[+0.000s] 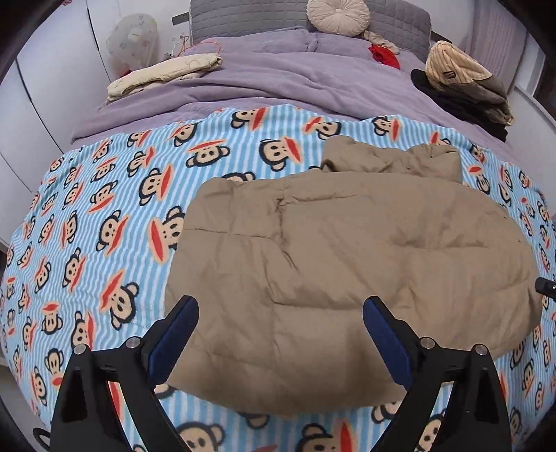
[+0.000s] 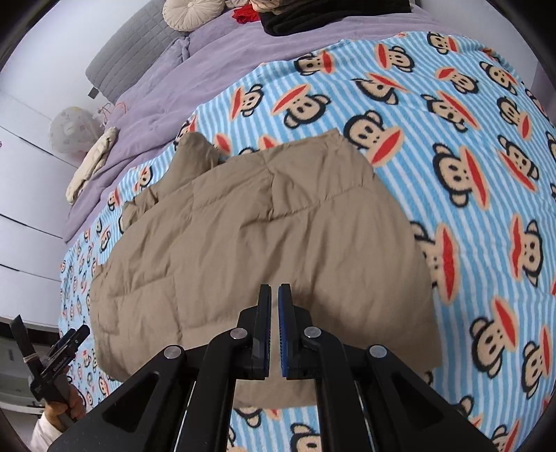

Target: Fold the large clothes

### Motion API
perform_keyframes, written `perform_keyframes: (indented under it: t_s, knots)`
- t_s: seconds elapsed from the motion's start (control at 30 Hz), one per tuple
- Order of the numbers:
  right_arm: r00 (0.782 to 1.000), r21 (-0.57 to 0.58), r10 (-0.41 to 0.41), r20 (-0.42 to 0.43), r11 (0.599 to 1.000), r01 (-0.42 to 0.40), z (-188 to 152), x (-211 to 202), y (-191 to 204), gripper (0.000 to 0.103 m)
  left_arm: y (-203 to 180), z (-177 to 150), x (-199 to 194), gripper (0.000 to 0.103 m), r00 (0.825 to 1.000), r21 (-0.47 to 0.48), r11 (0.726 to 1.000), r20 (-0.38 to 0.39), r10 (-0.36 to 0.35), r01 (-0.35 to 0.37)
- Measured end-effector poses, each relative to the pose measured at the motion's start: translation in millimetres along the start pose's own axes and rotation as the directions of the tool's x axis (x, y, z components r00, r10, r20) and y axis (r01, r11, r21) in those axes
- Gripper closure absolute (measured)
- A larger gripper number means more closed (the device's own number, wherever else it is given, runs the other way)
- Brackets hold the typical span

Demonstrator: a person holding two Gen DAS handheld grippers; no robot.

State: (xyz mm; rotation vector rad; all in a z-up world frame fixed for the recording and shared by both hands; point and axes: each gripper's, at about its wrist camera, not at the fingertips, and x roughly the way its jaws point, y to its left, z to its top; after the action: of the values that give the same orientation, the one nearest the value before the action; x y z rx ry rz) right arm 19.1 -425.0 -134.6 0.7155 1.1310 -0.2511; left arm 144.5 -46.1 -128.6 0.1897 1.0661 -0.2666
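A tan quilted jacket [image 1: 347, 264] lies folded into a rough rectangle on the blue striped monkey-print blanket [image 1: 104, 215], a sleeve or hood bunched at its far end. My left gripper [image 1: 280, 309] hovers over the jacket's near edge, wide open and empty. In the right wrist view the jacket [image 2: 264, 243] lies below my right gripper [image 2: 274, 295], whose jaws are nearly together with nothing between them, above the jacket's near edge. The left gripper [image 2: 55, 361] also shows at the far left there, held in a hand.
The blanket [image 2: 469, 146] covers a bed with a purple cover [image 1: 278, 76]. A cream folded garment [image 1: 163, 73] lies far left, a pile of dark and striped clothes [image 1: 465, 87] far right, a round cushion [image 1: 337, 15] and grey headboard [image 1: 243, 14] at the back.
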Motion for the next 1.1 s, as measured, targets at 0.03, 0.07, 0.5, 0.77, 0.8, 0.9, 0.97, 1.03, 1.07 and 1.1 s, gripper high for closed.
perform_keyframes:
  t_s: [0.03,0.07,0.5,0.77,0.8,0.9,0.97,1.03,1.07,1.1]
  knots:
    - [1.0,0.004,0.005,-0.008,1.0,-0.005,-8,-2,1,0.098,-3,-4,-4,0.007,1.0,-0.007,1.0,-0.008,-0.016,0.016]
    - [1.0,0.009,0.009,-0.02,1.0,-0.009,-14,-2,1,0.098,-5,-8,-7,0.007,0.999,-0.014,0.999,-0.014,-0.034,0.034]
    - [0.996,0.05,0.047,-0.081,0.998,-0.043,-67,0,6,0.019,-8,-43,-5,0.007,0.99,-0.062,0.997,-0.135,-0.045,0.037]
    - [0.99,0.14,0.102,-0.098,0.986,-0.088,-82,8,-6,0.01,-16,-63,5,0.007,0.979,-0.073,0.997,-0.2,-0.041,0.027]
    - [0.988,0.156,0.115,-0.098,0.983,-0.099,-85,10,-8,0.0,-16,-65,6,0.007,0.978,-0.074,0.997,-0.203,-0.039,0.024]
    - [0.984,0.2,0.155,-0.093,0.971,-0.134,-89,16,-14,0.0,-18,-68,8,0.007,0.976,-0.069,0.997,-0.217,-0.034,0.019]
    - [0.98,0.231,0.174,-0.095,0.962,-0.149,-92,20,-19,0.0,-17,-70,10,0.007,0.973,-0.068,0.998,-0.227,-0.032,0.017]
    - [0.974,0.261,0.201,-0.105,0.951,-0.168,-95,25,-21,0.0,-15,-71,11,0.007,0.973,-0.075,0.997,-0.23,-0.032,0.015]
    - [0.969,0.278,0.221,-0.113,0.943,-0.182,-97,27,-23,0.0,-13,-72,12,0.007,0.972,-0.082,0.997,-0.231,-0.032,0.013]
    - [0.964,0.295,0.239,-0.12,0.935,-0.195,-100,29,-24,0.0,-11,-73,14,0.007,0.972,-0.094,0.996,-0.235,-0.029,0.007]
